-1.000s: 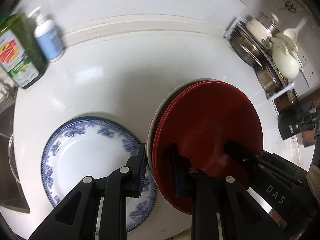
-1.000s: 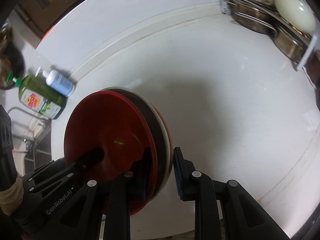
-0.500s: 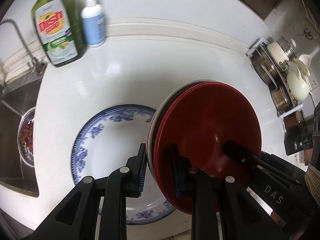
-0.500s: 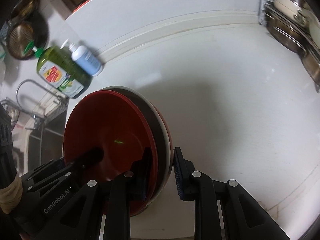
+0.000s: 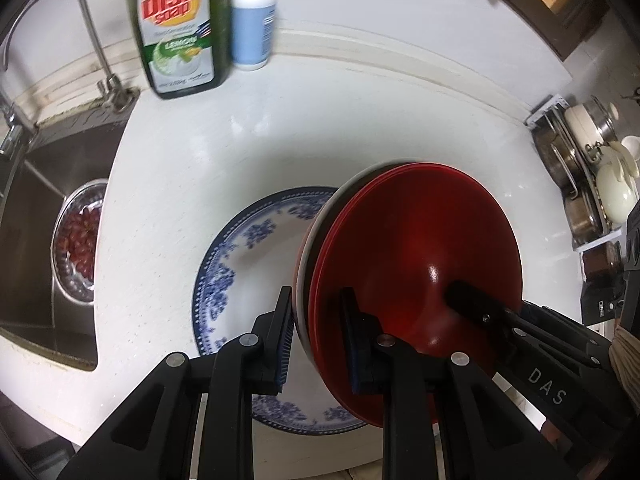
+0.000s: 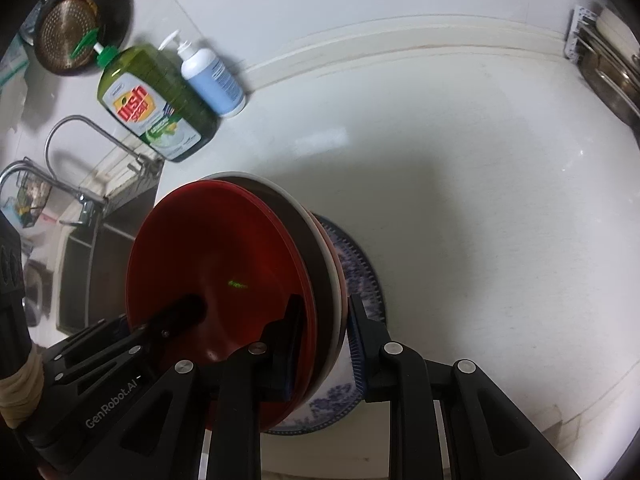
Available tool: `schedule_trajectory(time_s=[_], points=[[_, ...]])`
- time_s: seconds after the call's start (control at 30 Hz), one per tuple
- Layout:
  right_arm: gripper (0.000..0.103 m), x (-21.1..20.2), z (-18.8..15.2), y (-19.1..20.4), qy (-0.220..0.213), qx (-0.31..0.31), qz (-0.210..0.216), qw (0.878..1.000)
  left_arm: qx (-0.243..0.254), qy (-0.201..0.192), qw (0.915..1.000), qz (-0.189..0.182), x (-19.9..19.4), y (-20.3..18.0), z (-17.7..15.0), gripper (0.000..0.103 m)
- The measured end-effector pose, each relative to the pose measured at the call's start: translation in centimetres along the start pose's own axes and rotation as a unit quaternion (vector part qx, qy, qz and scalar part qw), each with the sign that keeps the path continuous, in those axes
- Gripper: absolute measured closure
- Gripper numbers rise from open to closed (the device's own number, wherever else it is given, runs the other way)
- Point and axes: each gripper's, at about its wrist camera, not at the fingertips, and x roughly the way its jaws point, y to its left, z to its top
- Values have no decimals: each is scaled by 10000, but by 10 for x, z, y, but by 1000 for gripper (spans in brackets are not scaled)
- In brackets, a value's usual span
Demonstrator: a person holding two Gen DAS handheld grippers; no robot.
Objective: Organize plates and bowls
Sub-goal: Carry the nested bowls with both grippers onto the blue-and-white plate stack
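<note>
Stacked plates (image 5: 420, 248) held on edge, rim clamped in left gripper (image 5: 320, 336) and right gripper (image 6: 324, 344), blue-patterned plate (image 5: 256, 264) lying underneath on white counter (image 5: 360, 128), dish soap bottle (image 5: 176, 28) and pump bottle (image 5: 252, 28) at twelve o'clock, sink (image 5: 36, 216) at nine, pot rack (image 5: 580, 176) at three.

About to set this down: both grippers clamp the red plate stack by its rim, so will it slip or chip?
The stack of plates looks glossy, so probably slippery between the left gripper and right gripper. Several rims are pinched together; one could slide out. It appears rigid, possibly ceramic, so landing on the blue-patterned plate may chip it.
</note>
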Motion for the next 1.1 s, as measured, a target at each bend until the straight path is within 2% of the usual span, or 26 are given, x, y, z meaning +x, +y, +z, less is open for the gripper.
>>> schedule_trajectory(time_s=[0.43, 1.1], points=[[80, 28, -5, 11, 381, -122, 119, 9991, -218, 234, 9993, 171, 18, 17, -6, 80], [80, 50, -3, 11, 639, -103, 131, 9978, -308, 415, 9984, 213, 33, 26, -3, 80]])
